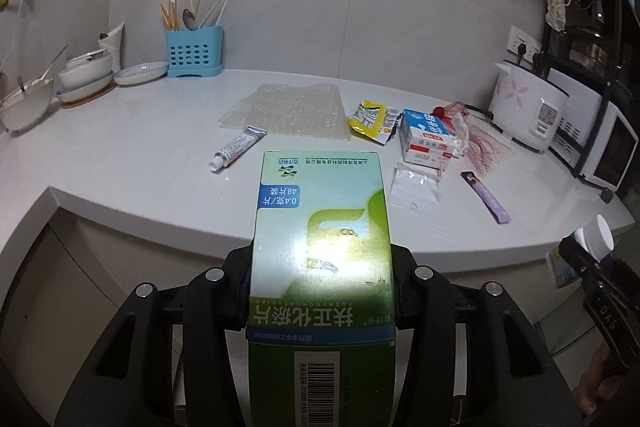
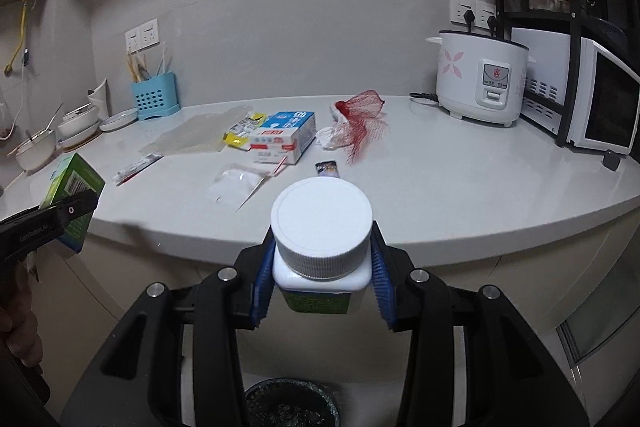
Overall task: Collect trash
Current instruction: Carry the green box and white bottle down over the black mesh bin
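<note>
Both grippers loaded, held in front of the counter edge.

My left gripper (image 1: 322, 291) clamps the green medicine box (image 1: 320, 239); my right gripper (image 2: 320, 279) clamps the white-capped bottle (image 2: 321, 235). More trash lies on the white counter (image 2: 460, 187): ointment tube (image 1: 237, 149), bubble wrap (image 1: 288, 109), yellow wrapper (image 1: 370, 117), blue-white carton (image 1: 426, 141), red net (image 2: 362, 125).

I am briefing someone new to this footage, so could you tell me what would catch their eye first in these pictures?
First, each gripper holds something: the left gripper clamps a green medicine box, the right gripper a white-capped bottle, both held in front of the counter's edge. Behind them, litter lies across the white countertop, with the red mesh net brightest, left of the rice cooker.
</note>
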Motion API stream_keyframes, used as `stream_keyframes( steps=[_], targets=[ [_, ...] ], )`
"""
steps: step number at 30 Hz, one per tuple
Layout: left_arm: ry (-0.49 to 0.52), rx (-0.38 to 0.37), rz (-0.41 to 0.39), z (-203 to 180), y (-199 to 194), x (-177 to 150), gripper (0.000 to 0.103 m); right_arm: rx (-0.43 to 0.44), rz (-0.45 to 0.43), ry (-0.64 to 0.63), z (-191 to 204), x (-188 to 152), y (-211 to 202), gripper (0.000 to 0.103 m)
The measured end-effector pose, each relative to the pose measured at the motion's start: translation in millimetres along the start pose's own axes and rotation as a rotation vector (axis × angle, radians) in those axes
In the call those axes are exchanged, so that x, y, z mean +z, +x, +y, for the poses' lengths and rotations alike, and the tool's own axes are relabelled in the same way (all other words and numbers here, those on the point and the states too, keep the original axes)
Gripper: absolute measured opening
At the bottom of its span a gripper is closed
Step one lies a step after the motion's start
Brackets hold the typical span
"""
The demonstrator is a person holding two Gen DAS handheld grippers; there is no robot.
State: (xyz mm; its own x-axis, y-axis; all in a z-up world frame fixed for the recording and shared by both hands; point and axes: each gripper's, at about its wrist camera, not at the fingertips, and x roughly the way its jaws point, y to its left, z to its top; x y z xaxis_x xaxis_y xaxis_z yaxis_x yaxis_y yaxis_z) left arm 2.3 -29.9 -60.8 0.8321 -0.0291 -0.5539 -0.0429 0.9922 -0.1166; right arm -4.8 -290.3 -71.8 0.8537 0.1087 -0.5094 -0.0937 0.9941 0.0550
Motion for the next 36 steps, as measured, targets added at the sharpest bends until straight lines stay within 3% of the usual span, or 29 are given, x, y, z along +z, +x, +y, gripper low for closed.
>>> stream_keyframes(
  steps=[7, 12, 19, 26, 29, 32, 36],
  targets=[
    [0.046, -0.046, -0.051, -6, -35, -71, 0.047, 0.041, -0.002, -0.045, 33, -59, -24, 0.040],
    [0.065, -0.073, -0.023, -8, -27, -129, 0.047, 0.063, 0.074, -0.077, 54, -110, -6, 0.040],
    [0.038, -0.047, 0.095, 3, 24, -204, 0.047, 0.074, 0.241, -0.023, 63, -185, 34, 0.040],
    [0.026, -0.037, 0.184, 9, 75, -256, 0.047, 0.033, 0.332, -0.008, 61, -240, 83, 0.040],
    [0.023, -0.052, 0.251, 11, 107, -282, 0.047, 0.064, 0.373, 0.026, 59, -260, 106, 0.040],
    [0.047, -0.042, 0.327, 12, 142, -312, 0.047, 0.040, 0.415, 0.007, 61, -279, 128, 0.040],
    [-0.005, -0.057, 0.424, 22, 176, -330, 0.047, 0.014, 0.484, 0.020, 60, -299, 159, 0.040]
  ],
)
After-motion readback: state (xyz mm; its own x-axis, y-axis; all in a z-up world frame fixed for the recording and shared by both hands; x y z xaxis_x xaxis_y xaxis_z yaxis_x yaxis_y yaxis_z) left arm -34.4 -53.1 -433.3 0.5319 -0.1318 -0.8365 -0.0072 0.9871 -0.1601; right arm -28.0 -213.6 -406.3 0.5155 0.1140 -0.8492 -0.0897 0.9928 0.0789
